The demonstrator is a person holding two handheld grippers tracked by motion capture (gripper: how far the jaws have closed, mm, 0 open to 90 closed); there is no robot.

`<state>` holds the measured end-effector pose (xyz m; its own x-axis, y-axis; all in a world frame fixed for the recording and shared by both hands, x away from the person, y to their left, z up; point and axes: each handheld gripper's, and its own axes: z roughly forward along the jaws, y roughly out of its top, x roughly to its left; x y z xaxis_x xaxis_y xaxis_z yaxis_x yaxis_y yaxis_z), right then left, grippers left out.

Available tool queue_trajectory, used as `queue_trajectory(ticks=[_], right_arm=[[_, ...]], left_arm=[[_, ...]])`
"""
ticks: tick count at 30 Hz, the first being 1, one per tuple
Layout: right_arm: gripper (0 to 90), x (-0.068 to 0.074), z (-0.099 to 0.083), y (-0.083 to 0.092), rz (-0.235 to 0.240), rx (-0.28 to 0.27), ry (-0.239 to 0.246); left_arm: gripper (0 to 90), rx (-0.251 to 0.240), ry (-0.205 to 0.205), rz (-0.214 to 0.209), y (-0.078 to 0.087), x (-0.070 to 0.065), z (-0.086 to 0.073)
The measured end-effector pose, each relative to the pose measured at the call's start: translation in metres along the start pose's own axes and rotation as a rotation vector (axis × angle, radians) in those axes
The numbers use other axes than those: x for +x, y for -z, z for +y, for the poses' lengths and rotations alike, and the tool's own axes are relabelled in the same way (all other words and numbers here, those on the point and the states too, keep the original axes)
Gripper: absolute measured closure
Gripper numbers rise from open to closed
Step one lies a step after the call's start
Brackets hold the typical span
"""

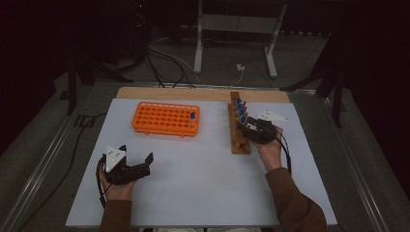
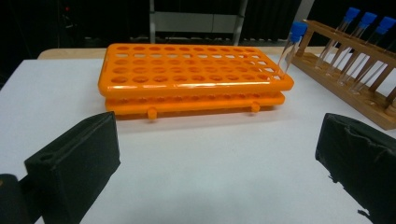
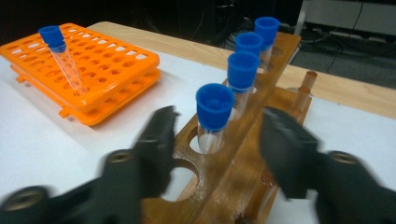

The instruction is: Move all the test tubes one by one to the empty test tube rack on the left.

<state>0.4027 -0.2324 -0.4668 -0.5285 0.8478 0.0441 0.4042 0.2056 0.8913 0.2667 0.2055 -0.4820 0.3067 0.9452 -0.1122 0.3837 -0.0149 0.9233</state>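
One tube (image 3: 65, 58) stands in the orange rack (image 1: 166, 118); four remain in the wooden rack (image 1: 238, 126). Right gripper (image 3: 217, 140) open around the nearest; left gripper (image 1: 130, 157) open, idle.

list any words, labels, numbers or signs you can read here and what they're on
None can be read.
Orange rack: no printing shows on its top or its front edge.
Wooden rack: bare wood, no marks.
Tubes: blue caps and clear walls, no labels to be seen.
Grey plate on the left gripper: pale dots, too small to make out.
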Motion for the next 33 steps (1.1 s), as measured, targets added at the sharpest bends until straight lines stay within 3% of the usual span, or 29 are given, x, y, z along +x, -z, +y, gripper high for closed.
queue_trajectory(ticks=[3,8,17,22,33], right_arm=[[65.7,0.003,0.001,-0.003,-0.025,0.0,0.05],[75.1,0.007,0.0,-0.007,-0.021,0.001,0.064],[76.9,0.004,0.001,-0.008,-0.017,-0.002,-0.003],[77.0,0.004,0.007,0.0,-0.006,-0.023,-0.003],[76.9,0.003,0.031,0.02,0.022,-0.051,0.003]], left_arm=[[0.7,0.004,-0.002,-0.004,0.0,-0.001,-0.001],[0.8,0.005,0.0,-0.01,-0.001,-0.001,-0.001],[0.8,0.022,0.005,-0.026,-0.004,-0.001,-0.002],[0.7,0.042,0.003,-0.05,-0.006,-0.005,0.001],[0.7,0.047,-0.077,-0.093,-0.016,-0.031,0.027]])
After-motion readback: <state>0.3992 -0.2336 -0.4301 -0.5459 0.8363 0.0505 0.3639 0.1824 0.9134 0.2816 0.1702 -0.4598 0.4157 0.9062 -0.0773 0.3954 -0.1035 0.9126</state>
